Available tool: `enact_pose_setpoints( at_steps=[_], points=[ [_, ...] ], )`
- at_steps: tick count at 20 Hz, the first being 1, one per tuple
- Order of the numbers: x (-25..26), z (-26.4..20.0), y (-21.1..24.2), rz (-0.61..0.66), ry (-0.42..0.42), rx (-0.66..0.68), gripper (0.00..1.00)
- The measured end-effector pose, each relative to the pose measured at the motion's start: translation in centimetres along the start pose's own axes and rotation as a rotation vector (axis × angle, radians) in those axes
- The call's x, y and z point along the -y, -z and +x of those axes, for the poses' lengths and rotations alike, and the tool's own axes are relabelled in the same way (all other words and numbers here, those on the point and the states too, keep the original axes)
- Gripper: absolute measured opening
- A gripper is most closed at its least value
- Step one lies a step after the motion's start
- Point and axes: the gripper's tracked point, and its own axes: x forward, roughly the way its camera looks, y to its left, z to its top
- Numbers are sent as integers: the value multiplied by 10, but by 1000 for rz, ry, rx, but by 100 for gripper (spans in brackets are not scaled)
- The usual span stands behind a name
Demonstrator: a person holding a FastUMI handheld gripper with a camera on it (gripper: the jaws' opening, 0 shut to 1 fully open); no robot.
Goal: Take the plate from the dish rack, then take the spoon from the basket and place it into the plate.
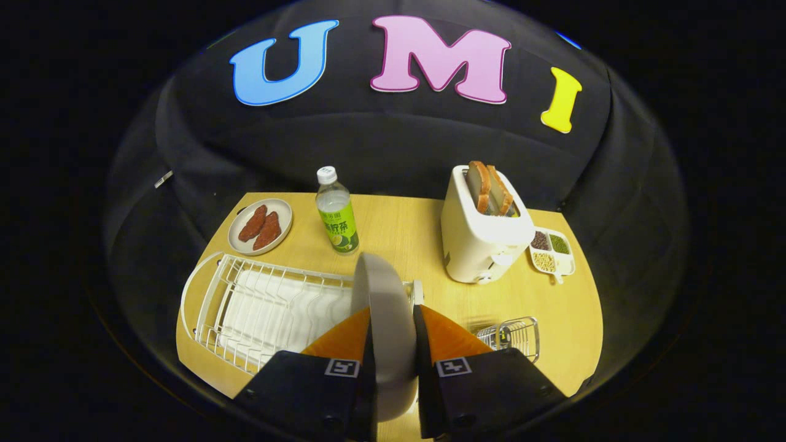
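Now the plate (387, 319) is held edge-on between the clenched tongs (393, 344), lifted above the right end of the dish rack (258, 307). Bare surface (399, 227) lies ahead; the basket (513, 336) sits just right of the tongs.

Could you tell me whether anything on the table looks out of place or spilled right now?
Nothing stands out. The plate is gripped on edge in the tongs above the dish rack; bottle and toaster stand upright.
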Motion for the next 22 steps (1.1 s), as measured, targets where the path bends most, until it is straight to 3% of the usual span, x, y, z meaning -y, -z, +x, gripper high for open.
enact_pose_setpoints(
  at_steps=[2, 4, 10, 16, 22],
  points=[
    [-11, -5, -1, 60, -40, -15, 24],
    [-8, -15, -3, 80, -36, 0, 23],
    [6, -80, 2, 120, -141, 69, 23],
    [50, -146, 46, 187, -189, 66, 23],
    [77, -165, 128, 249, -305, -12, 23]
  ],
)
